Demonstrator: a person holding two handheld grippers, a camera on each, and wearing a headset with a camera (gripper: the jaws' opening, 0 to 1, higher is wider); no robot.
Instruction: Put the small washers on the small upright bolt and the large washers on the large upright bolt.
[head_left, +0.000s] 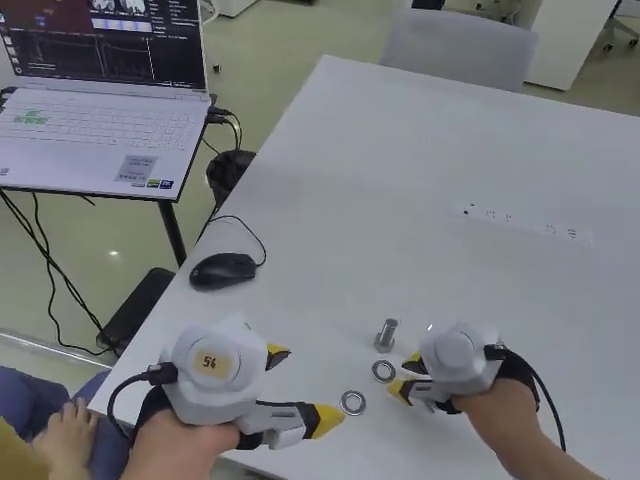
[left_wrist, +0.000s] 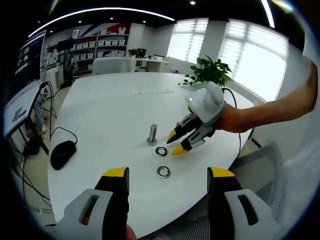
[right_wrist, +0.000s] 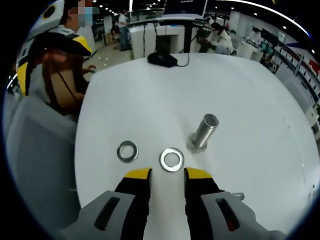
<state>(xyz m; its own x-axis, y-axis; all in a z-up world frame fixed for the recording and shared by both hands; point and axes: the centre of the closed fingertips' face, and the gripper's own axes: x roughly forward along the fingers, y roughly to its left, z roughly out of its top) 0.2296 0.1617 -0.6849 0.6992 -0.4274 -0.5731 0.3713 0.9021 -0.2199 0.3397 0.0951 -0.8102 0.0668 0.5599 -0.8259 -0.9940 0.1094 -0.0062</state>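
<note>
One steel upright bolt (head_left: 386, 335) stands on the white table (head_left: 420, 160). Two flat washers lie near it, one (head_left: 383, 371) just in front of the bolt and one (head_left: 352, 402) nearer the table edge. My right gripper (head_left: 402, 378) is open by a narrow gap, its yellow tips just short of the nearer washer (right_wrist: 171, 159), with the bolt (right_wrist: 204, 132) ahead to the right and the other washer (right_wrist: 127, 151) to the left. My left gripper (head_left: 302, 385) is open wide and holds nothing; both washers (left_wrist: 163, 172) (left_wrist: 161, 151) and the bolt (left_wrist: 152, 135) lie ahead of it.
A black mouse (head_left: 222, 270) with its cable lies at the table's left edge. A laptop (head_left: 100, 90) sits on a stand to the left. A white power strip (head_left: 520, 222) lies far right, and a grey chair (head_left: 460, 45) stands behind the table.
</note>
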